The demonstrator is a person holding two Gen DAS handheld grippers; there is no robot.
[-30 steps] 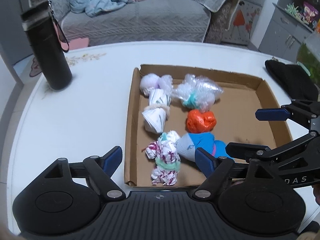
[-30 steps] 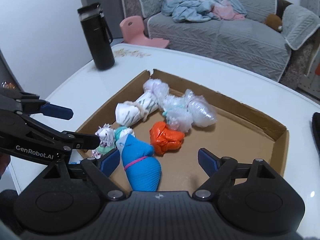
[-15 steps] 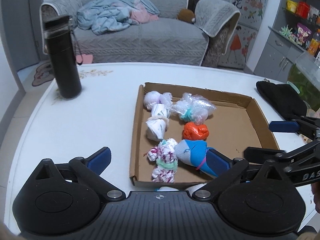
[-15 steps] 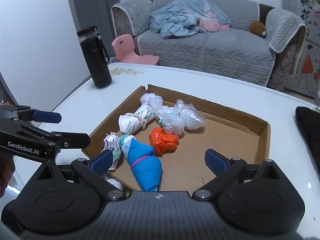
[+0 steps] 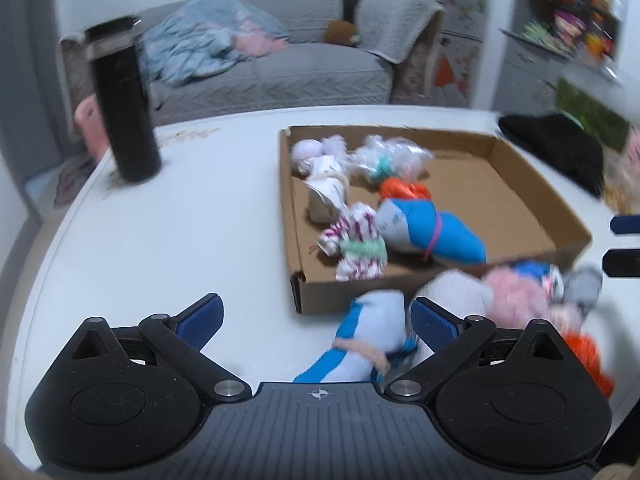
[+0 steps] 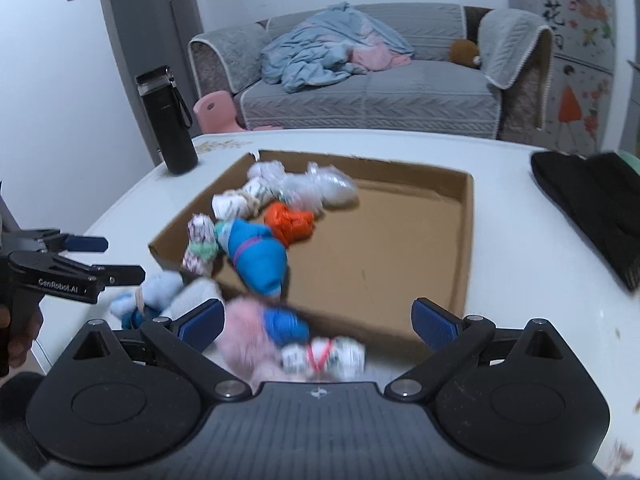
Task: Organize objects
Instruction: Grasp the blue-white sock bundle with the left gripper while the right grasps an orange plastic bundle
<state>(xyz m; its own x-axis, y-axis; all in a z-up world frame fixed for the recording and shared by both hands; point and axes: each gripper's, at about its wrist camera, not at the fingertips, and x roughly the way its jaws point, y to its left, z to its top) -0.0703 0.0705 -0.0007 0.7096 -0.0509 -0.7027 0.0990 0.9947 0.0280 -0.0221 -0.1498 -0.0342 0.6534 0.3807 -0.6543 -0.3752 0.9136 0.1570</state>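
Both tools are standing wide apart at the jaws and gripping nothing. The left gripper [image 5: 316, 318] is hovering over the white table [image 5: 180, 240], just short of the near wall of the cardboard tray [image 5: 520, 184]; a blue-and-white bundle [image 5: 368, 340] is lying on the table between its fingers, though the pads are not pressing on it. The right gripper [image 6: 316, 320] is hanging over a pink fluffy bundle [image 6: 244, 332] and a small patterned bundle [image 6: 324, 356], both resting outside the tray against its near edge (the blur is hiding finer detail).

Inside the tray, six bundles are sitting crowded toward its left side: a blue sock roll [image 6: 256, 260], an orange bundle [image 6: 290, 222], a clear plastic bundle [image 6: 328, 188], a striped bundle [image 5: 356, 244] and two pale ones behind. The tray's right half is showing bare cardboard.

A black bottle [image 6: 166, 120] is standing upright on the table beyond the tray's left corner, and a black cloth [image 6: 592, 204] is lying to its right.
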